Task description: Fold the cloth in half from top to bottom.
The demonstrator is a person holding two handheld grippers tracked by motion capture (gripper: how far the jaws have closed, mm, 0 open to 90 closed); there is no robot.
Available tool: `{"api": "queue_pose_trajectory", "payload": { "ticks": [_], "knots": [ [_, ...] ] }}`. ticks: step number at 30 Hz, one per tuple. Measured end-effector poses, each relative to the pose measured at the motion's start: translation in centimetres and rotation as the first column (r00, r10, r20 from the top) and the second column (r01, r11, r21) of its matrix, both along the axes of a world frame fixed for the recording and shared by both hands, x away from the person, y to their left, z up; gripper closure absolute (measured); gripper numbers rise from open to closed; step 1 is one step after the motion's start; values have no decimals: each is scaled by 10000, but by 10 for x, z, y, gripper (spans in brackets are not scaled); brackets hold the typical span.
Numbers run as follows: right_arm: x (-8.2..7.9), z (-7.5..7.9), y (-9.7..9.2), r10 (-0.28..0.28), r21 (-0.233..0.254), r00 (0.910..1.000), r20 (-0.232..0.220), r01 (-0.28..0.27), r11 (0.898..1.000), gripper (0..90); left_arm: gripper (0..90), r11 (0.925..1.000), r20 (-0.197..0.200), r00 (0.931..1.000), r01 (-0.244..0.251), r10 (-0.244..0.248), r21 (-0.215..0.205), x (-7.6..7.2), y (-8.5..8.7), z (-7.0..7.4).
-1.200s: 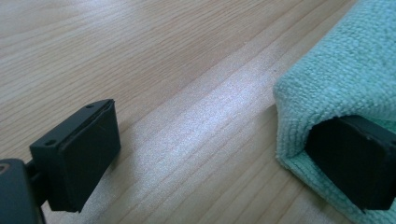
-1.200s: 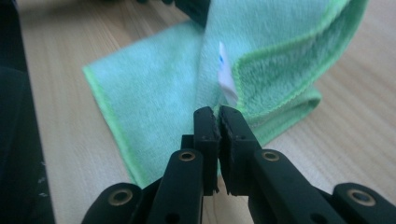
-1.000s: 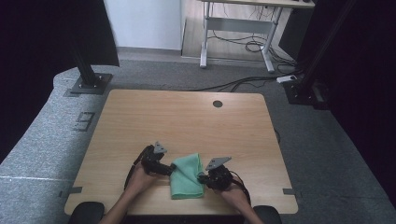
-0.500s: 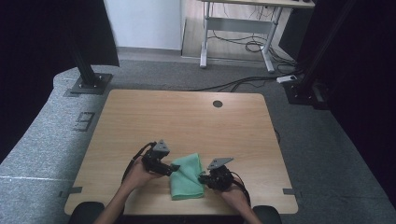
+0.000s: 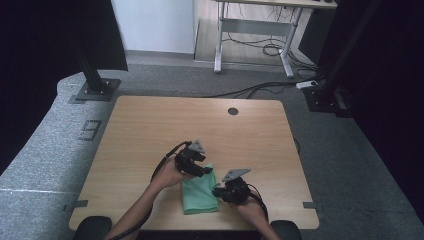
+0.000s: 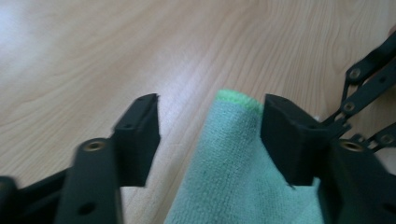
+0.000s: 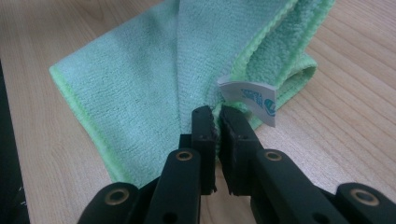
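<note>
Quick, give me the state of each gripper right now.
Left gripper: open, jaws have just been closing, a corner of the green cloth between them, not yet pinched.
Right gripper: shut on the green cloth's edge, beside its label.

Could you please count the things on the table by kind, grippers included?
Green cloth: 1
Left gripper, jaws just closing, cloth between them: 1
Right gripper, shut on the cloth: 1
Total: 3

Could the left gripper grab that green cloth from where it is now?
Probably yes. The left gripper has just been closing, with a corner of the green cloth already between its jaws; one jaw touches it, the other stands apart. Nothing blocks it.
</note>
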State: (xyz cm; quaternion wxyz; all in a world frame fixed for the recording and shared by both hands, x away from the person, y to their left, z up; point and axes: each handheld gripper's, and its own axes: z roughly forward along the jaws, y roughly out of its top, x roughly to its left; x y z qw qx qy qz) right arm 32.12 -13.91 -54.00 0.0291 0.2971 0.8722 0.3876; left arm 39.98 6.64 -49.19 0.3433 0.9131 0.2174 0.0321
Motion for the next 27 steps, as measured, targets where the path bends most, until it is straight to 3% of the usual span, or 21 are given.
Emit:
{"api": "queue_pose_trajectory", "payload": {
  "ticks": [3,6,14,18,27],
  "knots": [
    [1,0,-1,-13,59,10000,-54,14,10000,827,716,9992,-208,9993,308,-303,245,-2,0,0],
    [1,0,-1,-65,79,9999,-80,65,9999,812,813,9985,-154,9988,479,-474,282,-6,4,5],
    [1,2,0,-259,-18,9996,-63,259,9997,766,778,9986,149,9985,519,-520,30,-24,20,16],
    [-1,4,1,-283,-121,9996,81,284,9995,738,755,9985,152,9991,390,-384,-385,-33,31,16],
    [-7,10,-2,-318,-131,9990,312,322,9994,640,738,9972,227,9992,345,-331,-664,-55,51,9]
  ]
}}
